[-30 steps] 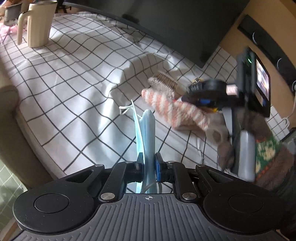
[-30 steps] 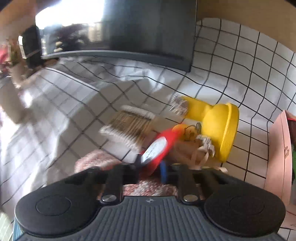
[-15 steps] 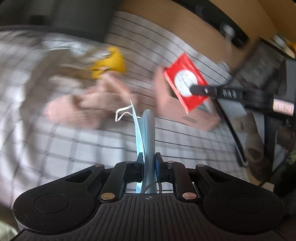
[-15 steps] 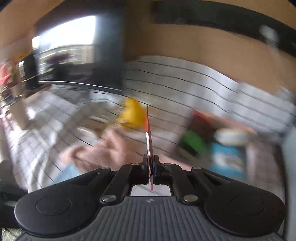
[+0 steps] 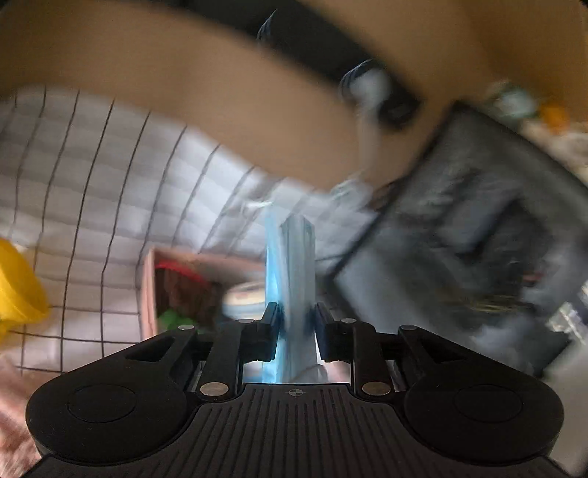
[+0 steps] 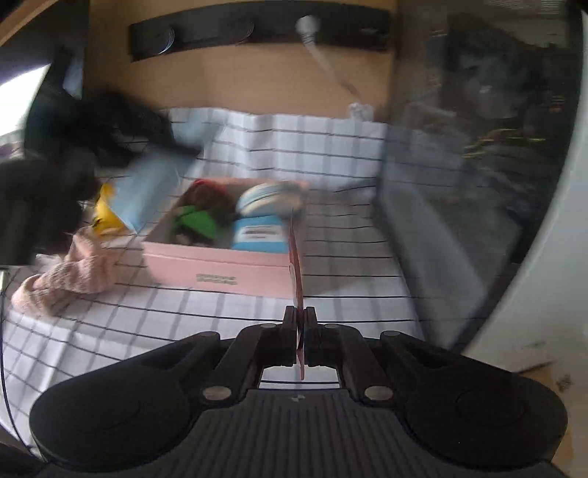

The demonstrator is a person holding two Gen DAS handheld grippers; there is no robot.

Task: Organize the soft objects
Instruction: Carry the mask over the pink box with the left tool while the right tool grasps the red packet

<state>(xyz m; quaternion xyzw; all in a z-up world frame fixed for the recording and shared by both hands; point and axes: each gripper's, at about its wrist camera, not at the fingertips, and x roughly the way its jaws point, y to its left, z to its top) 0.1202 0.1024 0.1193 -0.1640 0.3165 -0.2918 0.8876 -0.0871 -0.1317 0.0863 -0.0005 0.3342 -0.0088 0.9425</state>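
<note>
My left gripper point(image 5: 296, 323) holds a light blue face mask point(image 5: 292, 279) upright. Its jaws are opening, and the mask still fills the gap and touches both pads. In the right wrist view the same mask point(image 6: 147, 191) hangs just left of a pink box point(image 6: 217, 264), under a dark blur. My right gripper point(image 6: 300, 320) is shut on a flat red packet point(image 6: 296, 257), seen edge-on in front of the box's near right corner. Inside the box lie a green and red item, a round tin and a blue packet. A pink knitted sock point(image 6: 70, 272) and a yellow thing point(image 6: 104, 213) lie to the box's left.
A white cloth point(image 6: 330, 154) with a black grid covers the surface. A dark glass-fronted cabinet point(image 6: 477, 165) stands close on the right, with a white rounded body point(image 6: 533, 275) beside it. Behind is a brown wall with a black strip point(image 6: 257, 29).
Both views have swung right, from the sock pile to the pink box. The right gripper lifted the red packet off the pile. The left jaws have spread a little around the mask.
</note>
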